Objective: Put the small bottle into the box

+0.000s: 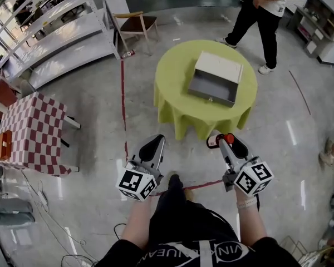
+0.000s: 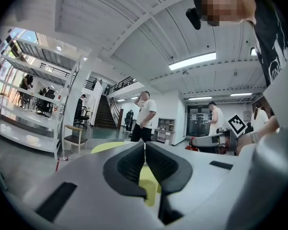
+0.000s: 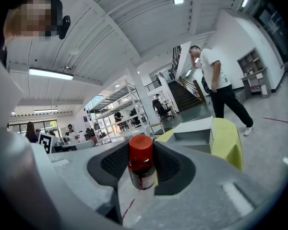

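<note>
The right gripper (image 3: 142, 152) had its fingers clamped on the small red-capped bottle (image 3: 143, 170), held upright for carrying to the open box (image 1: 216, 78) on the green-clothed counter (image 1: 175, 104), well ahead. The left gripper (image 2: 144, 150) had its fingers together on nothing.

Black shirt (image 1: 178, 232) of person wearing the camera: white print across chest, upside down in head view, partly legible, roughly "VINK…", "…UEAN". Small red-capped brown bottle (image 3: 142, 164): label unreadable.
</note>
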{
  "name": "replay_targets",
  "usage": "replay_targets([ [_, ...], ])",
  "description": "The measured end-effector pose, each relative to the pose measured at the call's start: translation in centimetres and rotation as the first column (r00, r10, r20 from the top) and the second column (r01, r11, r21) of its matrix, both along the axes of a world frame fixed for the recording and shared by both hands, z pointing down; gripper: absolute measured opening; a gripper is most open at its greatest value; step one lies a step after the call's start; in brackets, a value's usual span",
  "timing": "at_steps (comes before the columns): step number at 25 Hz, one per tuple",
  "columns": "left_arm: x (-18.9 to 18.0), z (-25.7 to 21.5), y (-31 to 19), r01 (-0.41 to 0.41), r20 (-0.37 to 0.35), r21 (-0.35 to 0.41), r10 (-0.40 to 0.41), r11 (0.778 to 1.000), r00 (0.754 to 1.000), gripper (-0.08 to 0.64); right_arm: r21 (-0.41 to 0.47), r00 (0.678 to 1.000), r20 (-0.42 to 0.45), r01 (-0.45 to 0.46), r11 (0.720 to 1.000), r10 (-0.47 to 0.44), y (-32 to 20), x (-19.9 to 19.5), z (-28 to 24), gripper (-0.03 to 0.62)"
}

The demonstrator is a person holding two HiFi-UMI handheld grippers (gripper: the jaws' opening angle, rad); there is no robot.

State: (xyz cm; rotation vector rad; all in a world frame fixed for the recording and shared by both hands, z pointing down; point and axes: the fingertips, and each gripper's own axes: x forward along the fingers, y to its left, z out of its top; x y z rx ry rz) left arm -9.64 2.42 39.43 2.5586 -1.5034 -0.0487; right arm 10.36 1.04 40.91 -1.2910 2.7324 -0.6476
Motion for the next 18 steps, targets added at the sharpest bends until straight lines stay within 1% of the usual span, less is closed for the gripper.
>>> replay_targets([
  [5,-0.3,1.6,-1.2,0.007,-0.002,-0.033,-0.007,0.999,1.000,0.014,-0.036,1.000,0.004,-0.027,0.999,0.027,-1.3,0.8,1.5,0.147],
  [8,0.0,2.1,-2.6,-0.011,0.000,-0.048,0.010,0.999,1.000,0.014,-0.044,0.999,0.004,-0.033,0.998,0.033,-2.7,0.8,1.9,0.147],
  [13,1.0,2.5,-6.3,-0.030,-0.016,-0.052,0.030,0.998,0.999,0.014,-0.028,1.000,-0.018,-0.022,0.999,0.021,-5.8,0.9,1.6,0.147],
  [15,1.7,2.4,-7.9,-0.048,-0.021,-0.048,0.047,0.998,0.999,0.014,-0.027,0.999,-0.023,-0.029,0.999,0.028,-7.2,1.2,1.5,0.147],
  [18,2.6,2.8,-10.0,-0.070,-0.030,-0.061,0.068,0.996,0.997,0.014,-0.037,0.999,-0.026,-0.040,0.999,0.039,-8.8,1.6,1.8,0.147],
])
